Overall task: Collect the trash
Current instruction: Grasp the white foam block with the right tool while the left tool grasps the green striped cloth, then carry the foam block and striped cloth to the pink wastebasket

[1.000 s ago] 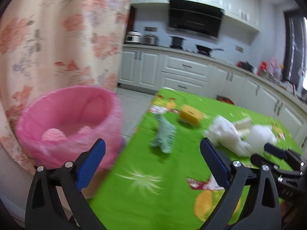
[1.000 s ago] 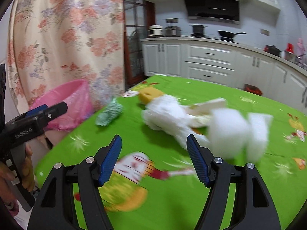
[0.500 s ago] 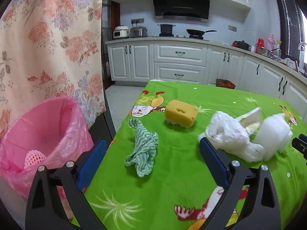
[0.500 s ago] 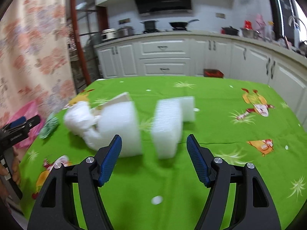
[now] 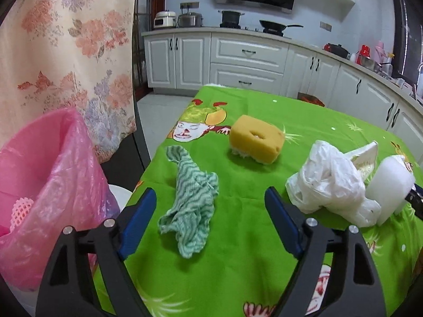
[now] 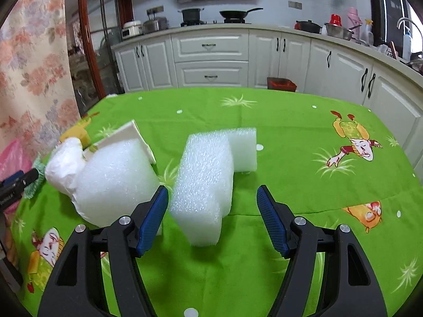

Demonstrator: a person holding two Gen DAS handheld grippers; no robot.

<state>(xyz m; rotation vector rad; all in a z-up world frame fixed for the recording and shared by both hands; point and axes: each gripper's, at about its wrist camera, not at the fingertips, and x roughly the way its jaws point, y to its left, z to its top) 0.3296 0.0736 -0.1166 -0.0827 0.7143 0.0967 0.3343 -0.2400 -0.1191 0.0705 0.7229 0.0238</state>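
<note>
Trash on the table (image 5: 238,264): both claws released, nothing gripped.

Left wrist view: left gripper (image 5: 210,219) spread wide; green rag (image 5: 193,206) lies between its fingers near the table's left edge, long axis pointing away. Pink bin (image 5: 39,185) stands beside that edge; yellow sponge (image 5: 255,142) and plastic bag (image 5: 330,185) farther in.
Right wrist view: right gripper (image 6: 212,218) spread wide; upright foam block (image 6: 205,182) stands between its fingers, a second foam piece (image 6: 113,182) just left, crowding the left finger.

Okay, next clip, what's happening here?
A person with a handheld gripper in each hand is clearing trash off a green table. Both grippers are open and empty. The left gripper is lined up on a crumpled green rag, with the pink-lined bin beside the table. The right gripper is closing in on a white foam block. Nothing is gripped yet.
</note>
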